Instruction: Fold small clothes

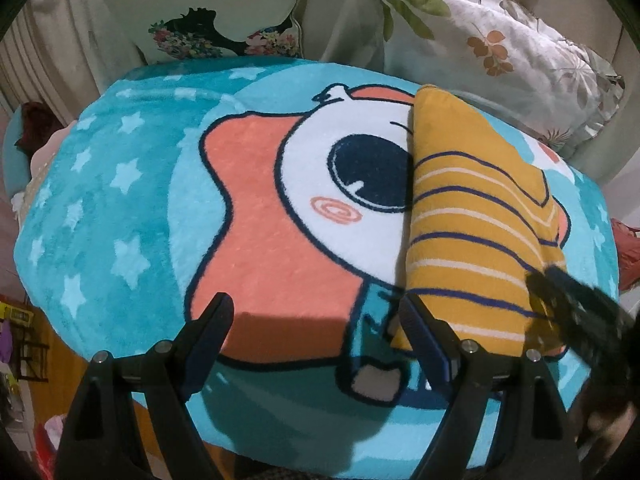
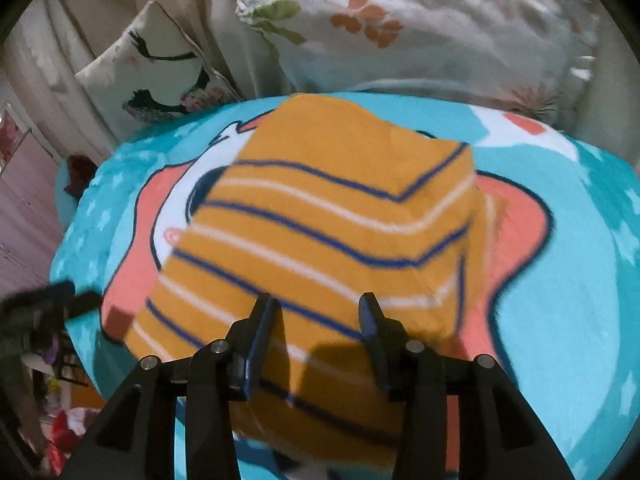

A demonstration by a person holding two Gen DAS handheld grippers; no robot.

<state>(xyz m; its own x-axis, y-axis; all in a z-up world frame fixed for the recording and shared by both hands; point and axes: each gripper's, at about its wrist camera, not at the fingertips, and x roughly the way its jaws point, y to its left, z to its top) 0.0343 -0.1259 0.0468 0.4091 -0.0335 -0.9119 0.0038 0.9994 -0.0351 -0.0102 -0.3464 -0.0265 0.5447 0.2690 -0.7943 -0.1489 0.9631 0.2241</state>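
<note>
**Two grippers over one folded striped garment**

One small garment, mustard yellow with navy and white stripes, lies folded into a compact oblong on a turquoise blanket printed with white stars and a large cartoon face. In the left wrist view it sits toward the right side of the blanket, running from the near edge up toward the far edge and covering part of the cartoon's big dark eye. A smaller folded flap lies across its far half, its stripes meeting the others at an angle.

The left gripper hangs above the blanket with its jaws spread wide and nothing between them; its right finger is just beside the garment's near left corner. The right gripper is over the garment's near end with its jaws parted, the cloth showing in the gap and neither pad pressing it. That view is blurred.

Beyond the blanket's far edge, a pillow with a dark bird print leans beside a crumpled floral pillow.
</note>
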